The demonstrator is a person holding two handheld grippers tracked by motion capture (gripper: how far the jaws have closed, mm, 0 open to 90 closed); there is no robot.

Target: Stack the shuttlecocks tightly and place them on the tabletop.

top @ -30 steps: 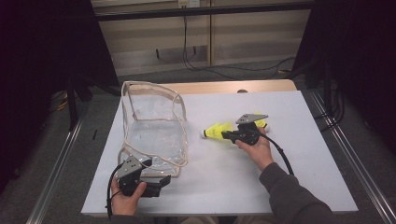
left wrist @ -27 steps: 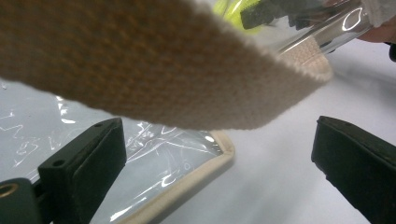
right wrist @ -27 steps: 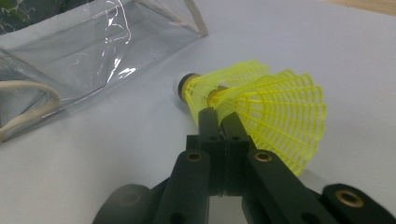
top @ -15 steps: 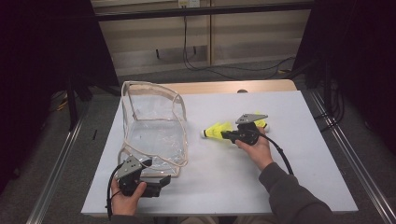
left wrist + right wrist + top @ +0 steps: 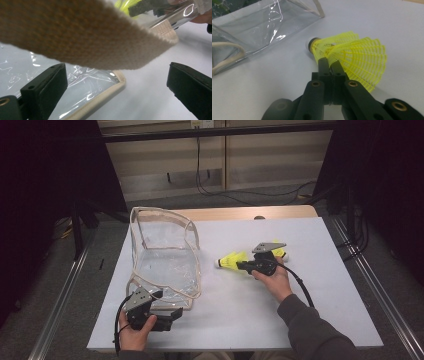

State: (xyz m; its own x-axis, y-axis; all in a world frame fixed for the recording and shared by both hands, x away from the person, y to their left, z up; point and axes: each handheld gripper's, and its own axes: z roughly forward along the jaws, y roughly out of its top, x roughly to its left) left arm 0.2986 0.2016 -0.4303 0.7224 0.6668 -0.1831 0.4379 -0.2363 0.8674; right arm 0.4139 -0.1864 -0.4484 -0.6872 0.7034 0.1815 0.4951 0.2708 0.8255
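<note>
**While the shuttlecock is held: loading it into the clear bag**

Item 1, yellow shuttlecock (image 5: 352, 60): we hold it in the right gripper (image 5: 329, 65), whose jaws are pinched together on the mesh skirt. It sits low over the white table (image 5: 300, 320), cork tip pointing toward the bag, just to the bag's right.

Item 2, clear plastic bag (image 5: 165, 265) with beige webbing trim: it lies on the left part of the table, mouth standing up at the far side. A loop of beige strap (image 5: 82, 37) crosses close above the left gripper's camera.

Item 3, left gripper (image 5: 175, 312): its jaws stand wide apart at the bag's near corner, one over the plastic, one over bare table, gripping nothing.

Handling notes, as we judge them: we should first close the left gripper on the trim or strap so the bag cannot slide, then lift the mouth open. We carry the shuttlecock cork-first and keep the pinch light, since the mesh skirt likely deforms. We release once it is well inside the walls
</note>
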